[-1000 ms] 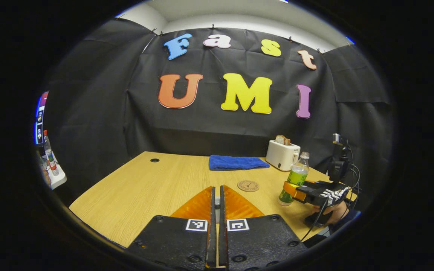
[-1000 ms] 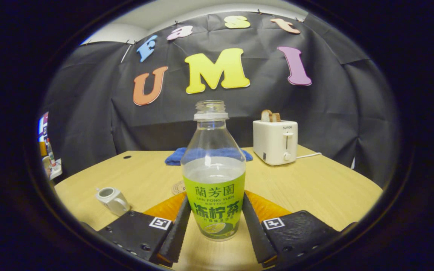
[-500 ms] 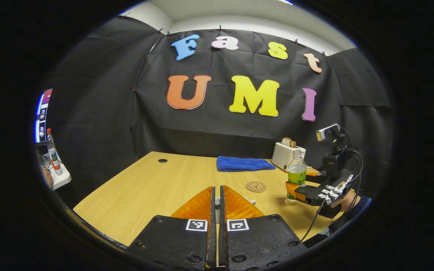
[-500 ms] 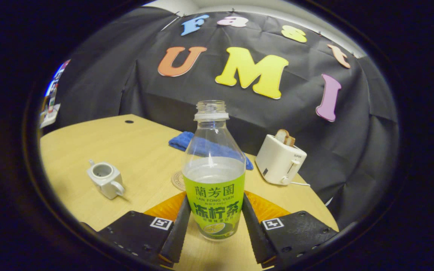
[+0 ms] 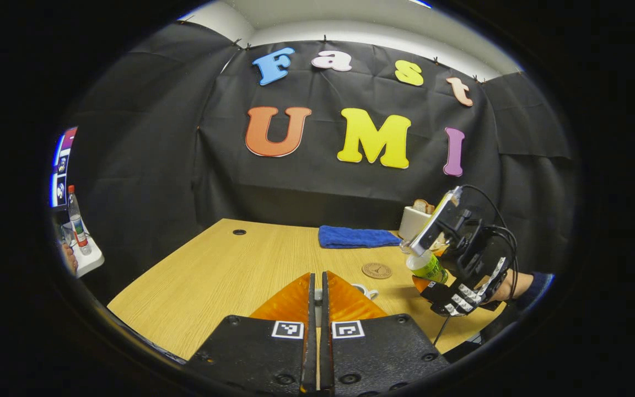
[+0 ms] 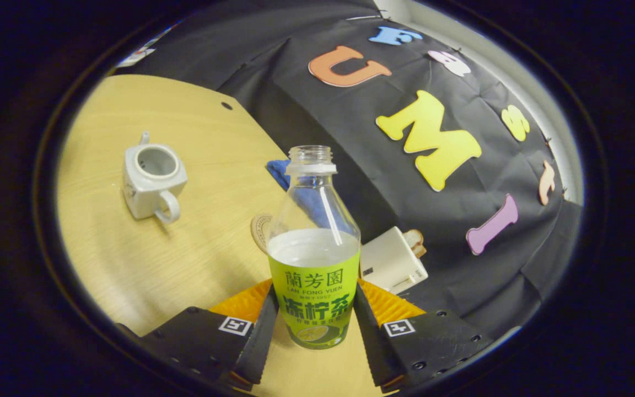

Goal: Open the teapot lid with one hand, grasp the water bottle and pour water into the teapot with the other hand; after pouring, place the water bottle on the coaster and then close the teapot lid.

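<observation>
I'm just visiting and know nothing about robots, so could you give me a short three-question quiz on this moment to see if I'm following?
1. True or false: the teapot has its lid on.
2. What is the right gripper holding?
A) the blue towel
B) the water bottle
C) the coaster
3. Fill in: the bottle's neck has no ____ on it.

Key
1. False. In the right gripper view the teapot's mouth is open and its inside shows.
2. B. Both fingers press on the water bottle, which the left gripper view shows tilted over the table near the coaster.
3. Cap. The mouth is open.
</observation>
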`<state>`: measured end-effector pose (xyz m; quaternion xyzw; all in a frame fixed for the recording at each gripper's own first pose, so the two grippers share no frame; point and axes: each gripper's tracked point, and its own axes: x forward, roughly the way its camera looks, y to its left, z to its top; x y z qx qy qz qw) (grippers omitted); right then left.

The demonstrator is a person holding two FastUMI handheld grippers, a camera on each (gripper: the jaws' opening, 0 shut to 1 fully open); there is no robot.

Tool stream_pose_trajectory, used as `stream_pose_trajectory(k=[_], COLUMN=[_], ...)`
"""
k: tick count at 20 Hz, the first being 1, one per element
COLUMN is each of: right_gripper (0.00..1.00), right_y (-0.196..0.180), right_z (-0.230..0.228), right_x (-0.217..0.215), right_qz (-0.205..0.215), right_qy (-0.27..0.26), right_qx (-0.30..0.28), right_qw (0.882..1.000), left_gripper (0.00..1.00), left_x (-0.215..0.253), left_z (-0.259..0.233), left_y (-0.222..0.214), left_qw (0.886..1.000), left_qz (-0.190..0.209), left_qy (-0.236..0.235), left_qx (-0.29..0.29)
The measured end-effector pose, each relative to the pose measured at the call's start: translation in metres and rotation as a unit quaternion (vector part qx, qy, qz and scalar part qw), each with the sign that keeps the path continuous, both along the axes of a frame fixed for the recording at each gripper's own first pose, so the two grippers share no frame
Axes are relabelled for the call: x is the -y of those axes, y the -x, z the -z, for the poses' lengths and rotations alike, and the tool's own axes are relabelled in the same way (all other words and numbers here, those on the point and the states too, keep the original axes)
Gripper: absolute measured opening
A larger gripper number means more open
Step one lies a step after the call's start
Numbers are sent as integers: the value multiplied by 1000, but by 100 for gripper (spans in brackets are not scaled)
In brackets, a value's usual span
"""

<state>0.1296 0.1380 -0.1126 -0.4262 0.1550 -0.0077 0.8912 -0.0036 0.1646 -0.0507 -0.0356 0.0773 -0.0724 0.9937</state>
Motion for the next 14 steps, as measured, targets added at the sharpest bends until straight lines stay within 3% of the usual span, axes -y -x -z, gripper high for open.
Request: stream_pose_trajectory(k=[3,8,14], right_gripper=[72,72,71], right_y=[-4,-5,-8], right_z=[-7,-14,-26], right_x=[-9,-39,-53], right_qz=[-3,-43,-75], right_qy=[64,161,300], right_qx=[27,52,89], right_qw=[998,985,947], left_gripper=[5,5,5], left_x=[-6,-16,-31], left_z=[2,5,11], left_y=[-1,0,0], left_qw=[1000,1000,999], left_qz=[-5,-12,-20], left_qy=[-26,-27,-27], left_qx=[0,-7,-15])
